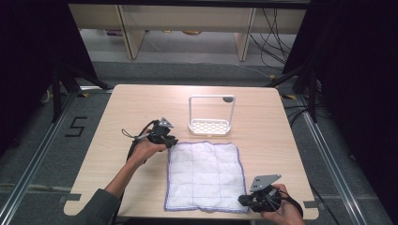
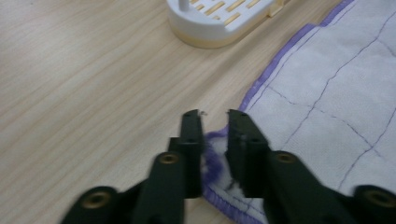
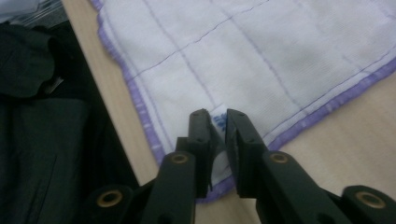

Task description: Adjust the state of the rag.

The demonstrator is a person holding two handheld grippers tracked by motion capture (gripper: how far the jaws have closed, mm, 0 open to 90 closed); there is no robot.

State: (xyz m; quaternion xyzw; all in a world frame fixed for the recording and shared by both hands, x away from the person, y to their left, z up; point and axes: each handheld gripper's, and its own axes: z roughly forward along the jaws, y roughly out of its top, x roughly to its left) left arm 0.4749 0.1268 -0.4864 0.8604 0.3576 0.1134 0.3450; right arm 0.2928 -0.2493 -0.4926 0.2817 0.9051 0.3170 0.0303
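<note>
A white cloth (image 1: 204, 176) with a purple hem and thin grid lines lies flat on the wooden table (image 1: 141, 103). My left gripper (image 1: 172, 141) is at its far left corner. In the left gripper view the left gripper (image 2: 214, 114) has its jaws slightly apart, and the bunched purple corner of the cloth (image 2: 327, 93) sits loosely between them. My right gripper (image 1: 242, 200) is at the near right corner. In the right gripper view the right gripper (image 3: 214, 113) pinches a raised fold of the cloth (image 3: 257, 56) that bears a small blue tag.
A white rack (image 1: 210, 125) with a slotted base and a tall frame stands just beyond the cloth, and the rack base (image 2: 219, 18) lies close ahead of the left jaws. The table's near edge (image 3: 116, 135) runs beside the right gripper. Desks and cables stand beyond the table.
</note>
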